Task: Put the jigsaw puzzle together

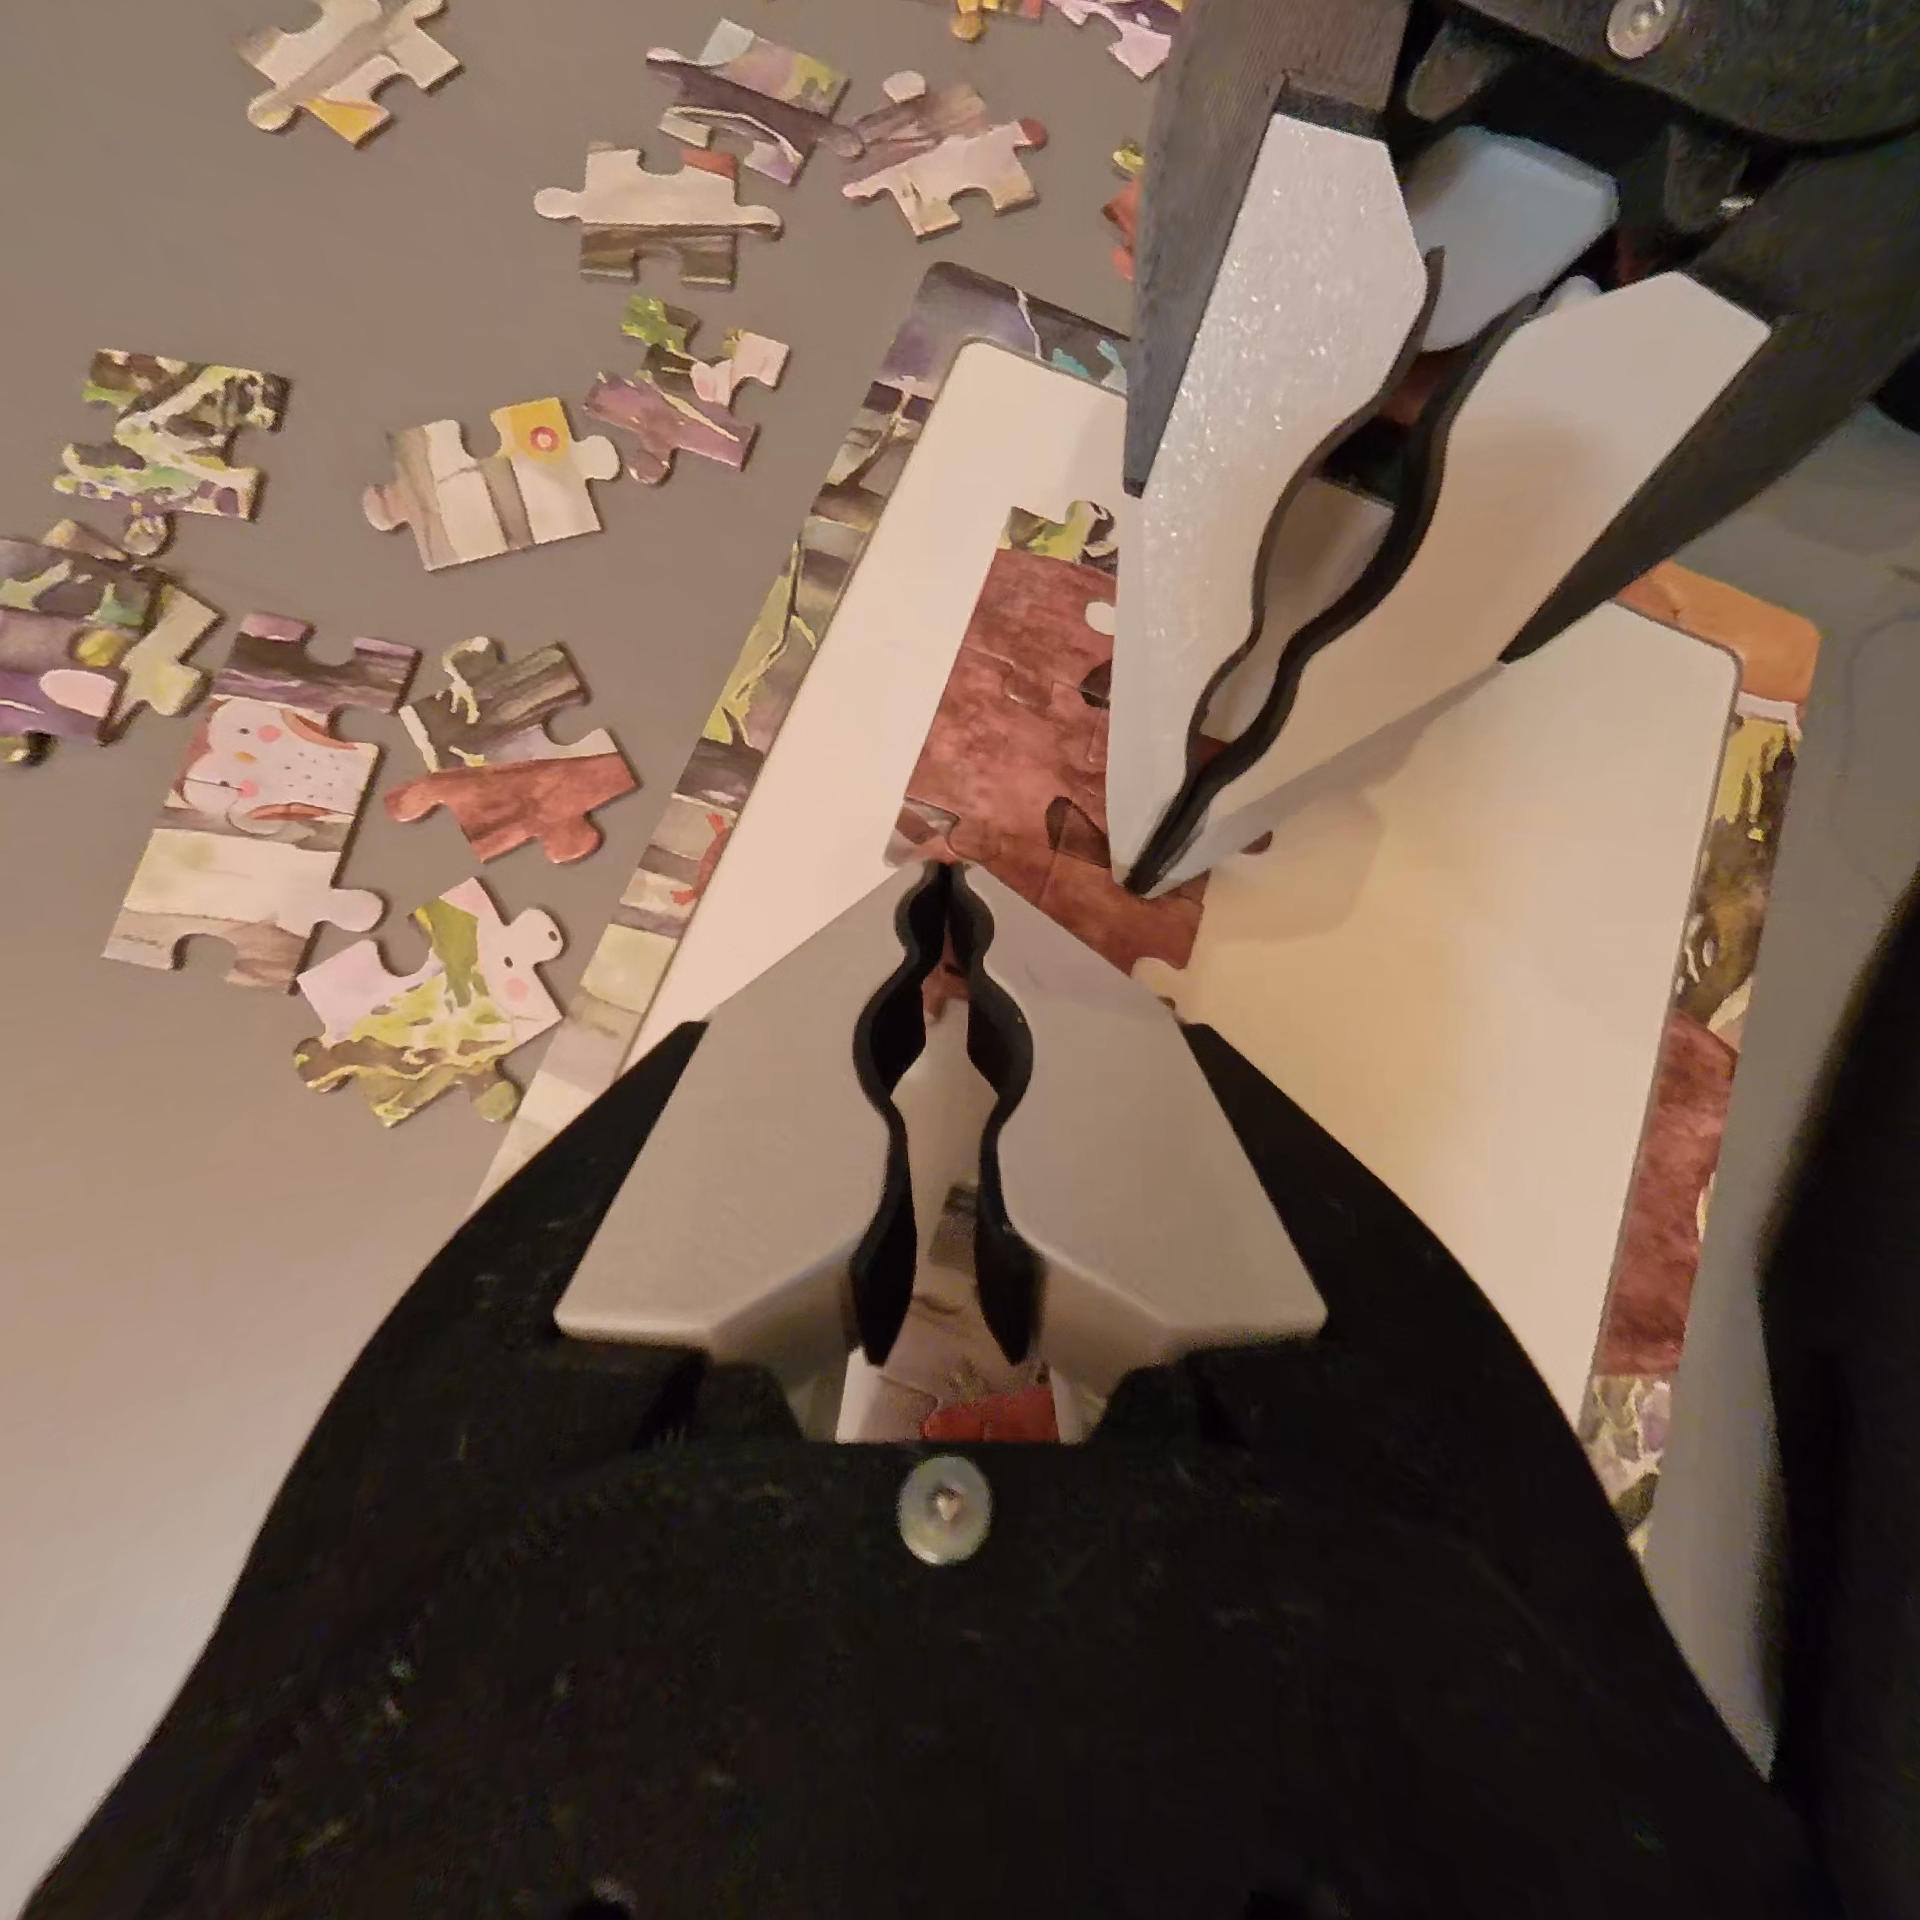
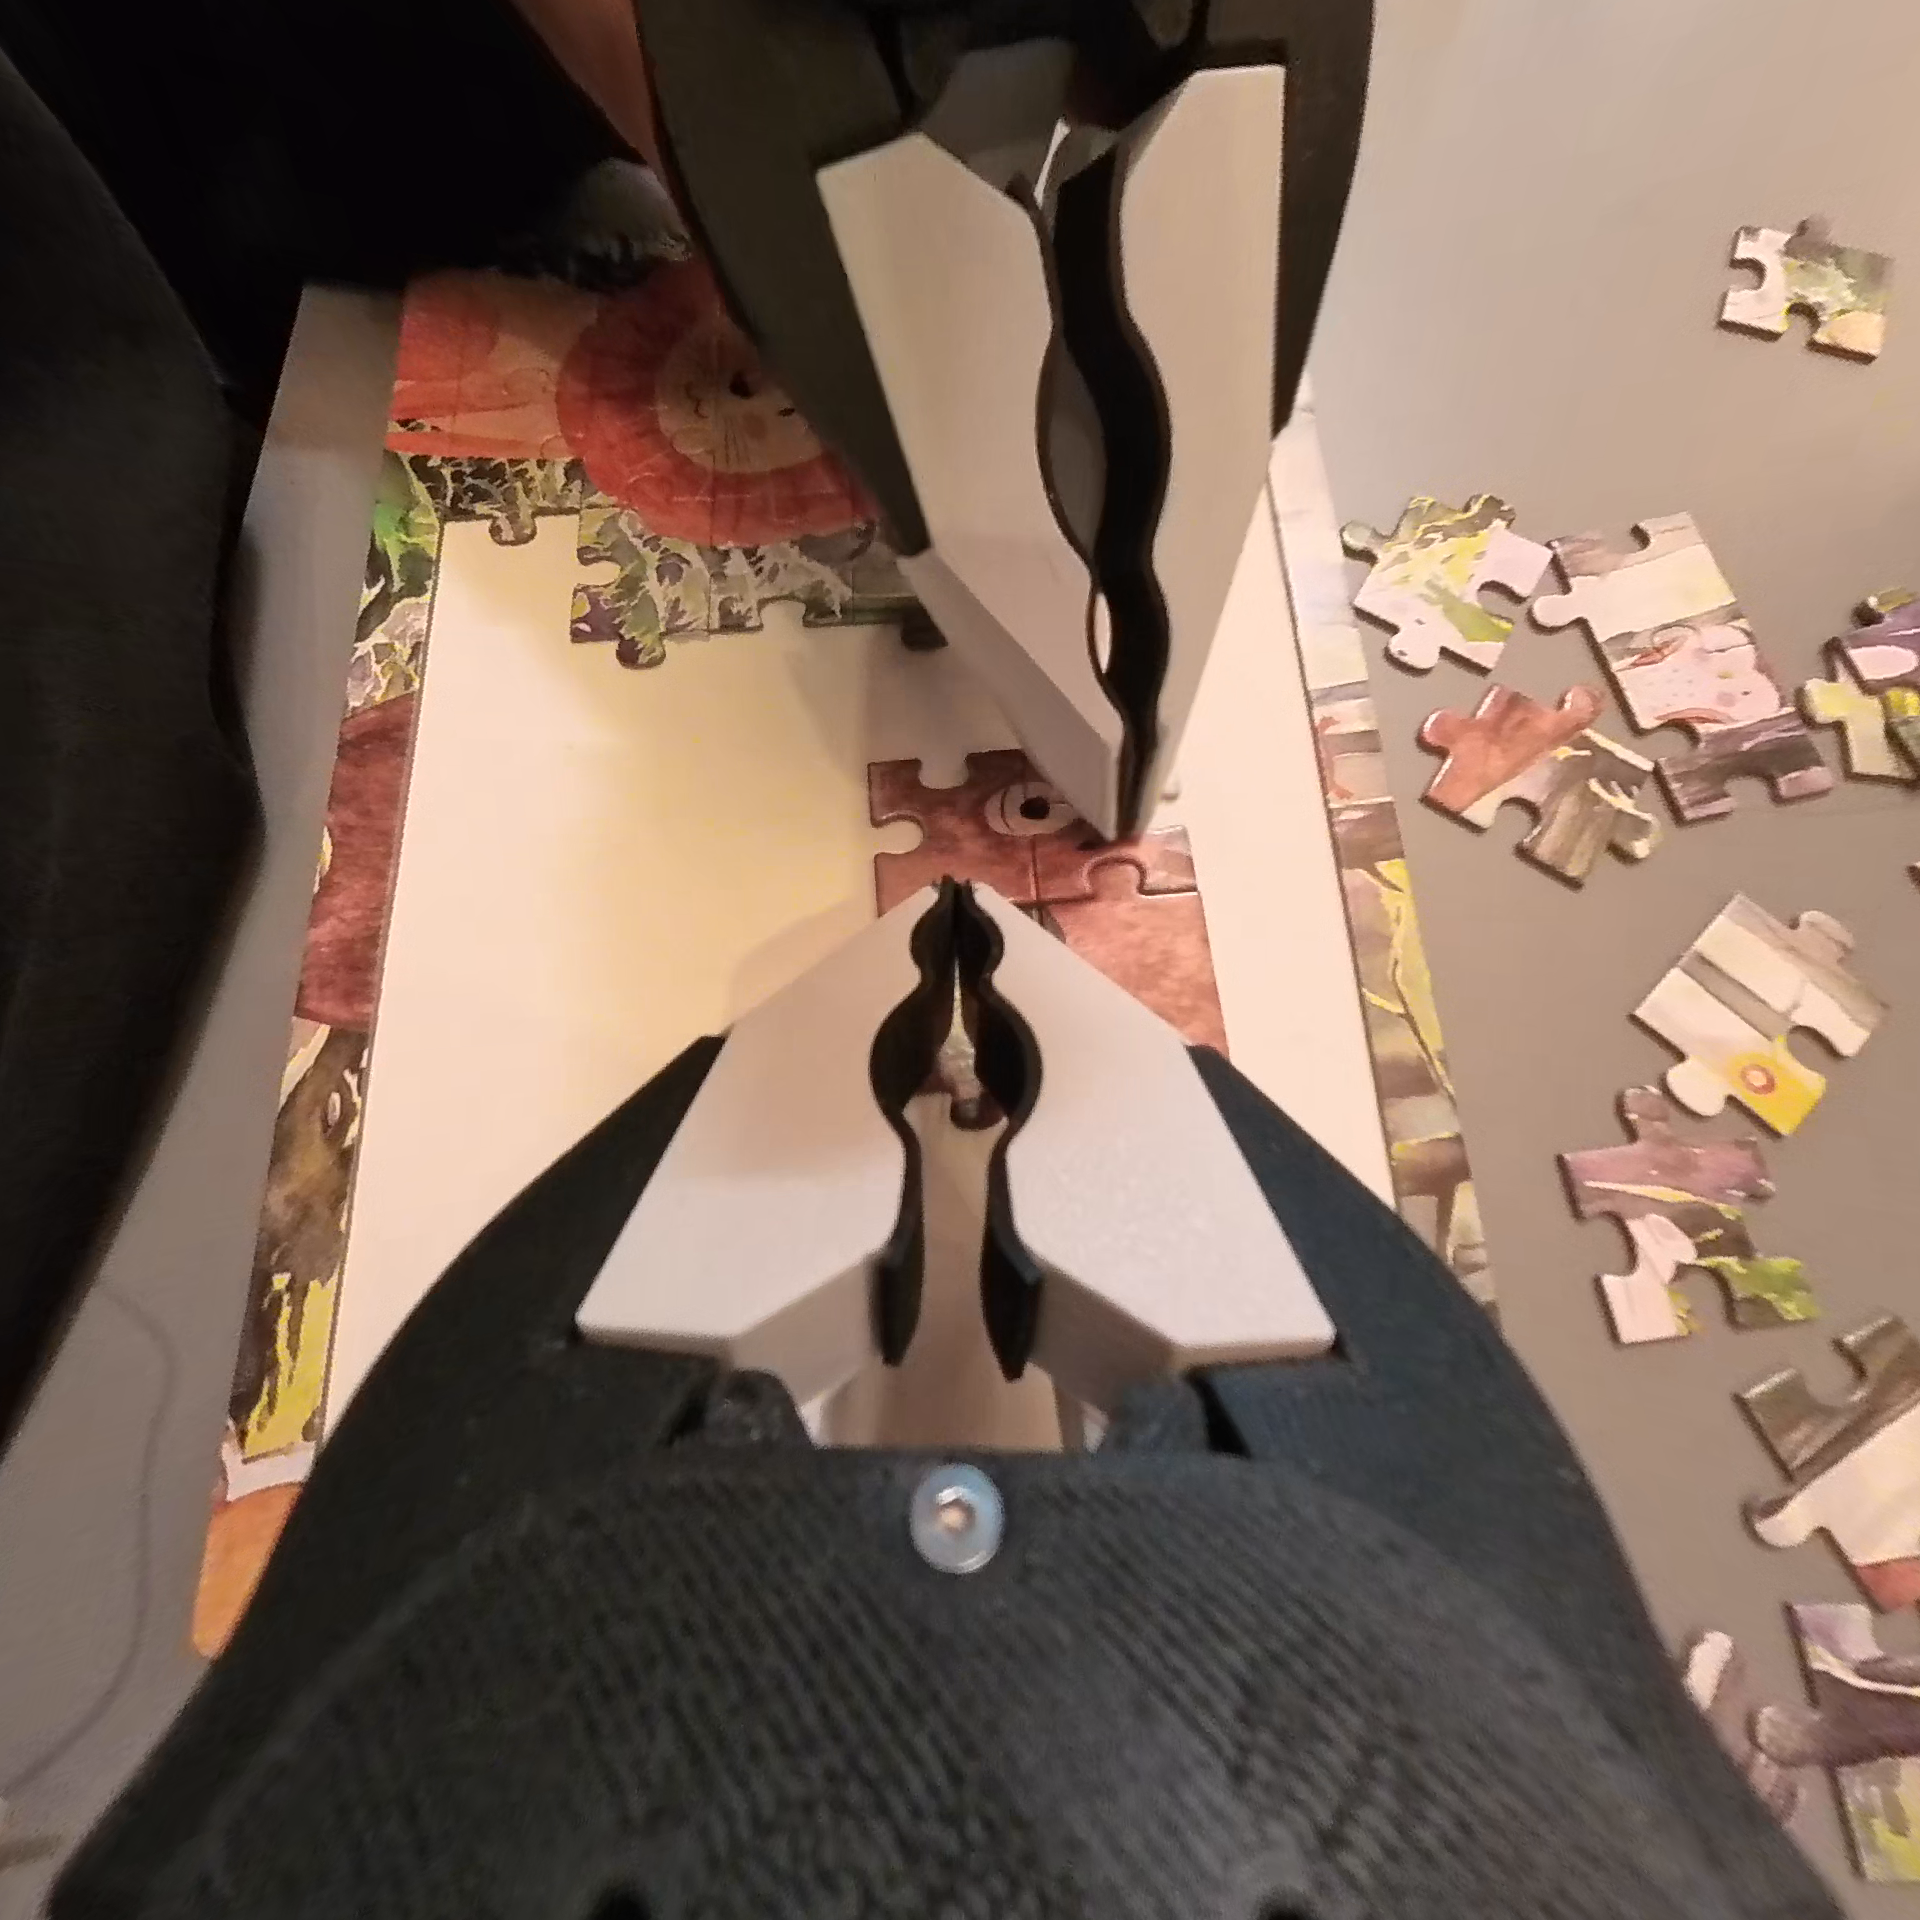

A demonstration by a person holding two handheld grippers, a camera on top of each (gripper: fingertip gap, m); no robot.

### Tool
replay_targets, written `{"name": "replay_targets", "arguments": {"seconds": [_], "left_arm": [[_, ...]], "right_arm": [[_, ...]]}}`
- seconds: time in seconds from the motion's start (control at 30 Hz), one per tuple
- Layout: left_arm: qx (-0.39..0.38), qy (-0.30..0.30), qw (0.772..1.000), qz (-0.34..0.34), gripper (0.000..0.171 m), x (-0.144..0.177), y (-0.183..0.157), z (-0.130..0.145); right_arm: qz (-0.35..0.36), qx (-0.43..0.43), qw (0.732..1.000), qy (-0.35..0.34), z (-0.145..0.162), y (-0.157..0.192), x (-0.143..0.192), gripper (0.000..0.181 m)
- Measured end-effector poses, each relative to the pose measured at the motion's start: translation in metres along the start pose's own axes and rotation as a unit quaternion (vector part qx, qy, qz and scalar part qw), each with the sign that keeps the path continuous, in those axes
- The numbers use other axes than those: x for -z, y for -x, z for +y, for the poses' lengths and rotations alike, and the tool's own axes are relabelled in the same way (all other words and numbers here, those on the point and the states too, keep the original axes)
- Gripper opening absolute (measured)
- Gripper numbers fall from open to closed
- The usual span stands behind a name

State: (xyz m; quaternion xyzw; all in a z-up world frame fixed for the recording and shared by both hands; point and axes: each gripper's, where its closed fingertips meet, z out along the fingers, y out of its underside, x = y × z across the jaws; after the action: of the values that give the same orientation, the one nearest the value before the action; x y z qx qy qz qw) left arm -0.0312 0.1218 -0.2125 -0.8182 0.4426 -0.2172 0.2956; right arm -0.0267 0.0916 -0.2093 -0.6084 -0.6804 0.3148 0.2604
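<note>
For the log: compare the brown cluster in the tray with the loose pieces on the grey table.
The brown cluster is interlocked inside the white tray; the loose pieces lie separate on the grey table. The cluster is mostly brown; the loose pieces are mostly purple, green and white. Both lie picture-side up.

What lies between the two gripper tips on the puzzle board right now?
Only the joined brown pieces: the left gripper and right gripper both point shut tips down at this cluster inside the frame tray. Both wrist views show it.
</note>
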Motion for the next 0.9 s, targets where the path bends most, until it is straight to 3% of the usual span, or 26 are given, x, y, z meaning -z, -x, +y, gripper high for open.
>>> {"name": "replay_targets", "arguments": {"seconds": [0.47,0.63,0.9], "left_arm": [[0.008,-0.003,1.000,0.011,0.000,0.000,-0.001,0.001],[0.014,-0.007,1.000,0.014,0.000,0.000,-0.001,0.001],[0.013,-0.008,1.000,0.015,0.000,0.000,-0.001,0.001]], "right_arm": [[0.079,-0.022,0.997,0.005,0.001,-0.028,0.001,0.000],[0.055,-0.030,0.998,0.000,0.000,-0.023,0.000,0.000],[0.107,-0.042,0.993,-0.002,-0.004,-0.039,-0.004,0.000]]}}
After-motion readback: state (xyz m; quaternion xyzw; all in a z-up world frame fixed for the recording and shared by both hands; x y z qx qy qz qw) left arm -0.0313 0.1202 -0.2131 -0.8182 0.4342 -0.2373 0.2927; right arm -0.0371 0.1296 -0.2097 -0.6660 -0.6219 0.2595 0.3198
